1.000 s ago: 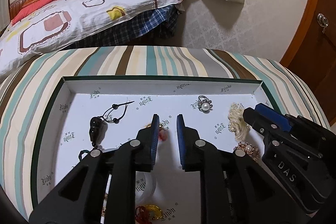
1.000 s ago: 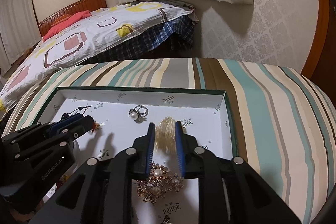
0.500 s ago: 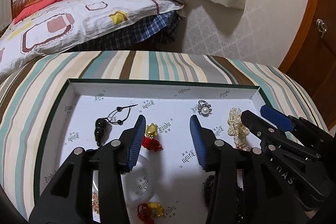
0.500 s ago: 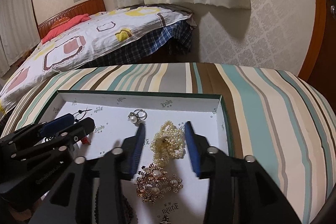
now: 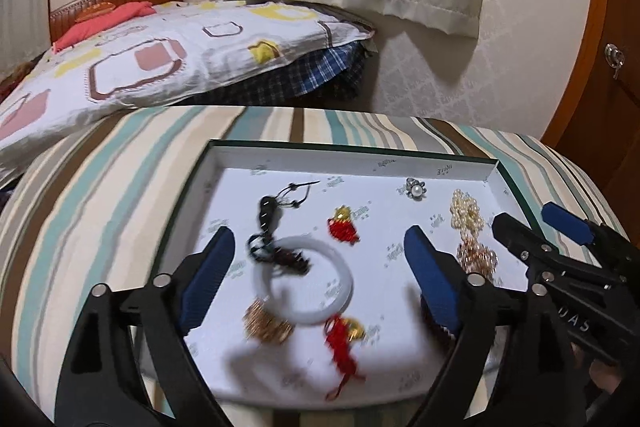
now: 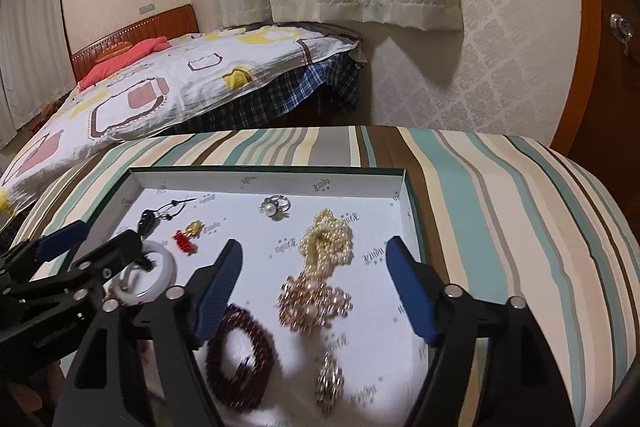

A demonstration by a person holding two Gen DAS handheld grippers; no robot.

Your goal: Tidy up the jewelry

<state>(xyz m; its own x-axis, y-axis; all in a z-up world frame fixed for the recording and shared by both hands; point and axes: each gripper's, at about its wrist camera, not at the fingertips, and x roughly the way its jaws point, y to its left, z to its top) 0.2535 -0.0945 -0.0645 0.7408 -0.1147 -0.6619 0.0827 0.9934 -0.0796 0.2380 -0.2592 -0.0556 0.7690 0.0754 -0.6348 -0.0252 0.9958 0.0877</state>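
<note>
Both tools hang above the shallow white-lined box with the dark green rim (image 6: 404,187) that sits on the striped cloth (image 6: 500,211). The left gripper (image 5: 316,259) and the right gripper (image 6: 314,291) have just been opening; their blue-padded jaws now stand wide, nothing pinched in either, the jewelry lying loose on the box floor below.

Near the right wall lies the bunched strand of cream pearl beads (image 6: 328,241), its lower end touching the gold-toned flower brooch with pearl centres (image 6: 314,301). I would judge the strand light, limp and slippery, so it is best pinched across the thickest knot; taken by one loop it would probably trail and snag the brooch. The brooch looks rigid but prong-covered, best gripped across its width.

Toward the near edge lies the dark red bead bracelet (image 6: 240,355), probably stretchy and inclined to roll. On the left side the smooth white stone bangle (image 5: 306,281) lies flat, with the black cord of the dark gourd pendant (image 5: 266,213) draped over its rim. It looks hard, slick and likely breakable, so take its band. The small pearl ring (image 6: 275,207) sits near the far wall, and the two red-tasselled gold charms (image 5: 342,227) are small.
</note>
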